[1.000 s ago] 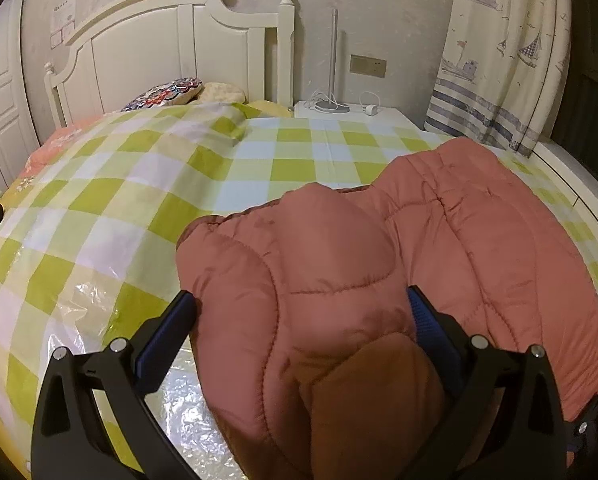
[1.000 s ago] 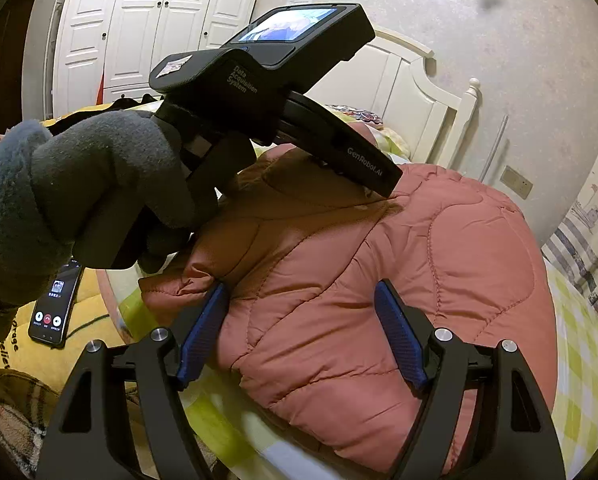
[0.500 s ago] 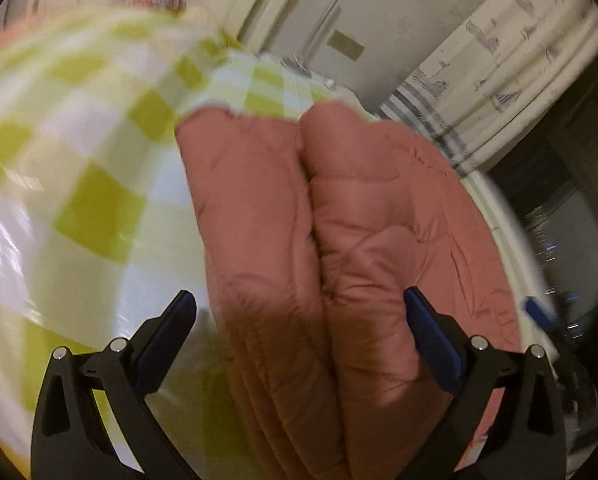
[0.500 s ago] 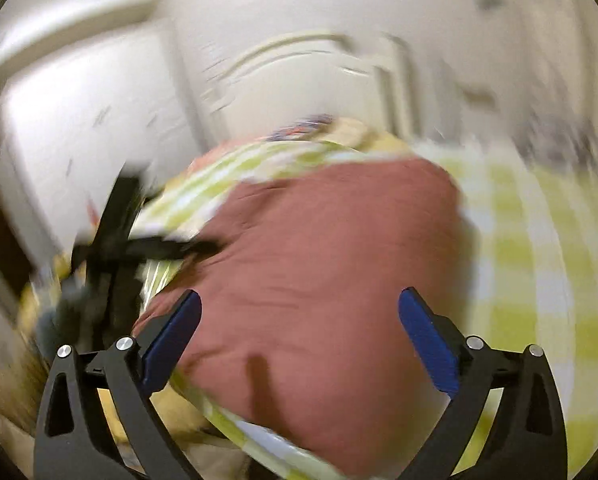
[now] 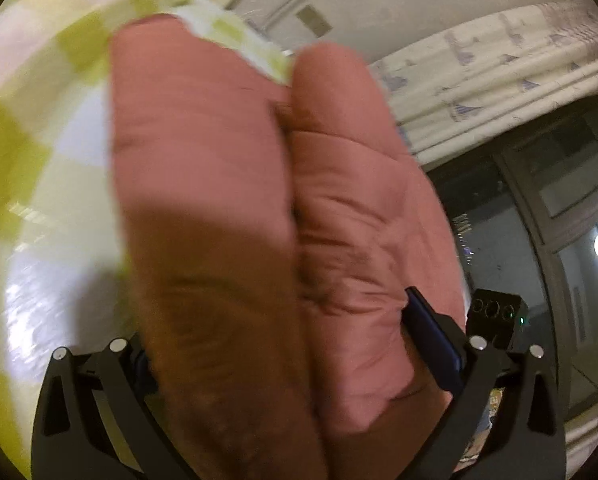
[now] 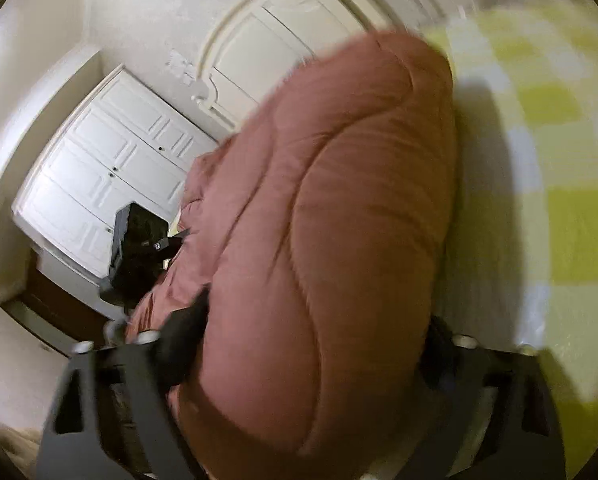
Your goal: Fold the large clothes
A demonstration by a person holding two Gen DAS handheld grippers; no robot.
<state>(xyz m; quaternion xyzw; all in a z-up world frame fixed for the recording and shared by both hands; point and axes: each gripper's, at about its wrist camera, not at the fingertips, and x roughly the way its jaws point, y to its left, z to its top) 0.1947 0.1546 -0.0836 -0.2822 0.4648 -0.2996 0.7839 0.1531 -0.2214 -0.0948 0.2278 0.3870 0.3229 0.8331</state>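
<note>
A puffy salmon-pink quilted jacket [image 5: 259,208] lies folded into a thick bundle on the bed's green-and-white checked cover [image 5: 39,160]. My left gripper [image 5: 295,344] has its jaws wide apart, with the bundle bulging between them. In the right wrist view the same jacket [image 6: 323,240] fills the middle. My right gripper [image 6: 311,340] also stands wide open around the bundle, from the opposite side. The other gripper's black body [image 6: 139,256] shows past the jacket's left edge. Both views are tilted and blurred.
The checked cover [image 6: 539,160] spreads to the right in the right wrist view. White wardrobe doors [image 6: 111,176] and the white headboard [image 6: 267,56] stand behind. A patterned curtain [image 5: 499,64] and a dark window [image 5: 559,220] are at the right in the left wrist view.
Both grippers have swung and rolled to opposite sides of the bundle and pushed in closer. The jacket now fills the gap between each pair of open jaws.
</note>
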